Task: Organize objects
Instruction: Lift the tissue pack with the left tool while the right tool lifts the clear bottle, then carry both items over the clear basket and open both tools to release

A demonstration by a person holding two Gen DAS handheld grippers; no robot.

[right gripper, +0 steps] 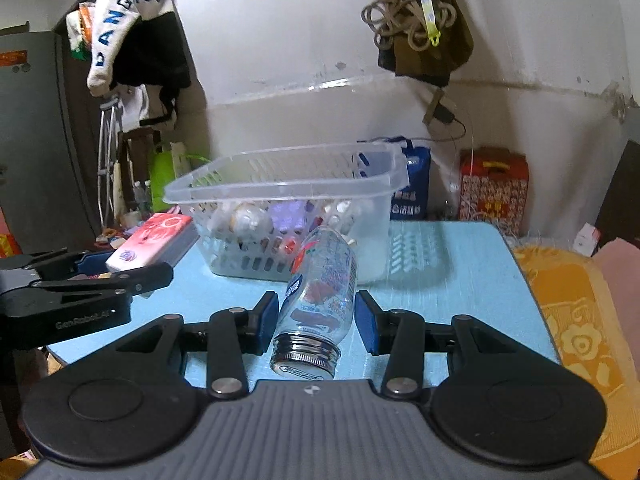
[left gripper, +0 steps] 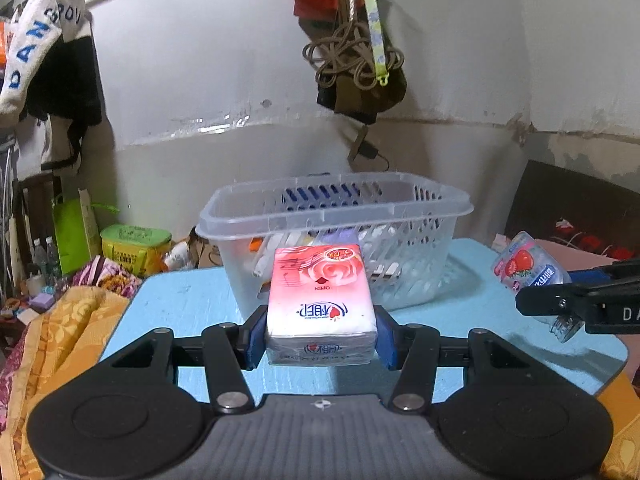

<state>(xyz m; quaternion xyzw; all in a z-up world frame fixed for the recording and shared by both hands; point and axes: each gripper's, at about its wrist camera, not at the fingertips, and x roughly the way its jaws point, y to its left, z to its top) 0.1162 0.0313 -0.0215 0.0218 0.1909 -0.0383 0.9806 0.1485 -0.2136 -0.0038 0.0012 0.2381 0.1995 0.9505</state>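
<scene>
Left wrist view: you are clamping the tissue pack (left gripper: 321, 304) in the left gripper (left gripper: 321, 338), the basket (left gripper: 336, 216) at 12 o'clock already holding several items; the right gripper (right gripper: 316, 322) is bracketing the bottle (right gripper: 320, 292), jaws apparently not closed on it, so both remain to be binned
</scene>
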